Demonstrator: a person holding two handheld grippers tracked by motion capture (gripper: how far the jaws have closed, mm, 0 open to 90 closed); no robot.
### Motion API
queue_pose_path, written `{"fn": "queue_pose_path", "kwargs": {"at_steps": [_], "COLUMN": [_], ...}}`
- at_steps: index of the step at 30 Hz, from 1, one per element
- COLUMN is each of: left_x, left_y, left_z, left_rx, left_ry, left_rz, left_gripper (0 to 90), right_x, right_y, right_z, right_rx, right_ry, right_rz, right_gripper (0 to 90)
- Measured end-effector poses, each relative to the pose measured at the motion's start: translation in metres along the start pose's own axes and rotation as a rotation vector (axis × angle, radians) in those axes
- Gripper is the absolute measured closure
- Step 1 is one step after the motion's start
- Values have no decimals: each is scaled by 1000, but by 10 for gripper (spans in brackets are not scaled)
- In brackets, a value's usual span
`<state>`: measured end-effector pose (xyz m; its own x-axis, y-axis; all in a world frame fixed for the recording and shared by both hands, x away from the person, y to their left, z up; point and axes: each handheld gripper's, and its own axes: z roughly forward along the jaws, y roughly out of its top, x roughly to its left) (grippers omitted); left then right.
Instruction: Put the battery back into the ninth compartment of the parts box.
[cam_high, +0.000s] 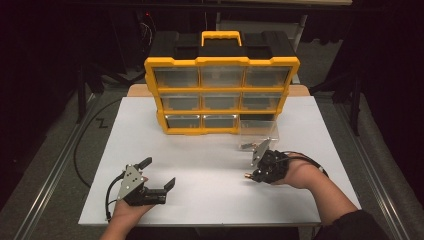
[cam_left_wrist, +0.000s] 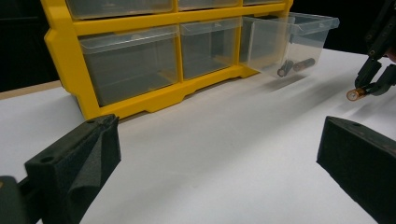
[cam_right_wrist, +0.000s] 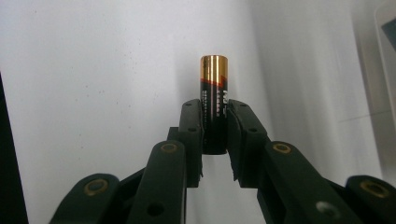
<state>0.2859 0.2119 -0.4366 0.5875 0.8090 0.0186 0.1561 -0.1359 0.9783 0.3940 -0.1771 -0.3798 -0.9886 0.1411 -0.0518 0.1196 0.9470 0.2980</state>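
A person is sitting at a white rectangular tabletop (cam_high: 200, 150), holding black two-jaw tongs in each hand; at the far side of it a yellow-framed plastic organiser cabinet with clear drawers and a black top with a yellow handle (cam_high: 221, 95) is standing upright; its bottom right bay is showing empty, and a clear plastic drawer (cam_high: 258, 134) is resting on the tabletop just in front of that bay, with two small cylindrical batteries (cam_left_wrist: 294, 66) lying at its bottom in the left gripper view; the right tongs (cam_high: 248, 175) are gripping a slim black cylindrical battery with a copper-coloured end (cam_right_wrist: 214, 105), the jaws closed tightly on the black lower half of its body so that the copper end is sticking out beyond the tips; the battery's long axis is running along the jaws rather than across them; in the high view the copper end is pointing toward the left, low over the tabletop, while the clear drawer is lying just behind the right hand (cam_high: 295, 172), toward the cabinet, so the battery is facing away from the drawer's open top; the left tongs (cam_high: 160, 172) are resting near the person's edge of the tabletop with their jaws spread wide and nothing between them, well apart from the drawer; the right hand is plainly the nearer one, and any drop into the drawer would seemingly need it to swing the battery back toward the cabinet and over the drawer's rim.
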Motion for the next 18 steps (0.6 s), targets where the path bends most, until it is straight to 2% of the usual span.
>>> {"fn": "queue_pose_path", "kwargs": {"at_steps": [1, 2, 5, 6, 9, 10, 13, 18], "left_x": [0, 0, 0, 0, 0, 0, -1, 0], "left_y": [0, 0, 0, 0, 0, 0, 1, 1], "left_z": [0, 0, 0, 0, 0, 0, -1, -1], "left_rx": [0, 0, -2, -4, -2, -2, -5, -6], "left_ry": [-1, -1, -2, -1, 1, 4, 9, 11], "left_rz": [-1, 1, -2, -3, -4, -4, -3, -6], "left_gripper": [1, 1, 1, 1, 1, 1, 1, 1], "right_x": [1, 0, 0, -1, 0, -1, 0, -2], "right_y": [-1, -1, -3, -4, -6, -6, -8, -12], "right_z": [-1, -2, -5, -5, -7, -9, -12, -18], "right_rx": [6, 3, 4, 1, 3, 4, 8, 8], "right_ry": [0, 2, -1, -3, -6, -7, -14, -21], "right_rz": [16, -1, 7, -9, 11, -1, 12, 4], "right_gripper": [787, 787, 787, 787, 787, 786, 787, 787]}}
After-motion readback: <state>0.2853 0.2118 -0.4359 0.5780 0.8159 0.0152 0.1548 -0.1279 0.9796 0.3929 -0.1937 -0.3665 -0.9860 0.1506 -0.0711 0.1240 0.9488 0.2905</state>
